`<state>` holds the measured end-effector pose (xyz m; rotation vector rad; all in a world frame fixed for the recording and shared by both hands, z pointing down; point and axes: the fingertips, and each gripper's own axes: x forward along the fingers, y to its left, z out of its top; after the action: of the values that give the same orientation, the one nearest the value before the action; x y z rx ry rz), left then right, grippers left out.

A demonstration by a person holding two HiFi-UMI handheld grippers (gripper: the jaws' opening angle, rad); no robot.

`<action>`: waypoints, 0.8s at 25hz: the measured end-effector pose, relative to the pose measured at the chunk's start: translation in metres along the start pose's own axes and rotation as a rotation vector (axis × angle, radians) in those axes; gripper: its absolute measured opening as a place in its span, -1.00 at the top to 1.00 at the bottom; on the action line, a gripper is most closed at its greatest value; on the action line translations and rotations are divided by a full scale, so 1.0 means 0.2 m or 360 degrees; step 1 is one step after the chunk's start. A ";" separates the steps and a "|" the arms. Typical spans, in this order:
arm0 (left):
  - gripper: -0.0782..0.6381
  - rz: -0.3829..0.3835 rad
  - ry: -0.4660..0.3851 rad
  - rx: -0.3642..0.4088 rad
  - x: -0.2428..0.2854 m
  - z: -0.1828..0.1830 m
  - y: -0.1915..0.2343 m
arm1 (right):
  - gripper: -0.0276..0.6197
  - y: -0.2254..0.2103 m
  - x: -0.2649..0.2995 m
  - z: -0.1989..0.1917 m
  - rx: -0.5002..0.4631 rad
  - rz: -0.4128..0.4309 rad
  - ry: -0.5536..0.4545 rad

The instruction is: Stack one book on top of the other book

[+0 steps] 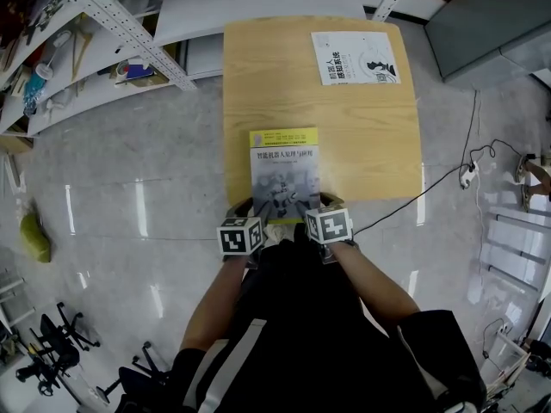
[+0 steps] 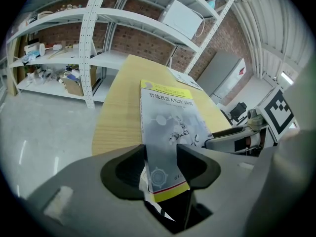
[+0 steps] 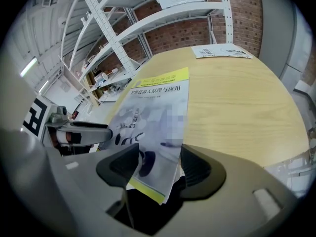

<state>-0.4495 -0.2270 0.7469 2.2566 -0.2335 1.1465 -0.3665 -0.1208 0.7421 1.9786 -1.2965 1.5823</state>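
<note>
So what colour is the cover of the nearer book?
Pale grey-blue, with yellow bands along top and bottom; the book shows best in the head view.

On table (image 1: 370, 144), near book (image 1: 284, 166) at near edge, its end between jaws of left gripper (image 2: 160, 167) and right gripper (image 3: 159, 164); far book (image 1: 355, 58) at far right corner; shelves (image 1: 103, 15) left

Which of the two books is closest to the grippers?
The yellow-bordered book, its near end gripped by the left gripper and right gripper; the white book lies across the table.

Yellow-banded grey book (image 1: 284, 175), seemingly white book (image 1: 355, 58)
</note>
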 end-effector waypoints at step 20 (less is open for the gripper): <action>0.19 -0.0079 -0.0018 -0.0078 -0.08 -0.14 -0.03 | 0.10 0.02 -0.06 -0.17 0.0123 0.0044 -0.0024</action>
<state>-0.4765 -0.2073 0.7448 2.2138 -0.2068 1.0913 -0.3907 -0.0943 0.7420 2.0304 -1.2921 1.6570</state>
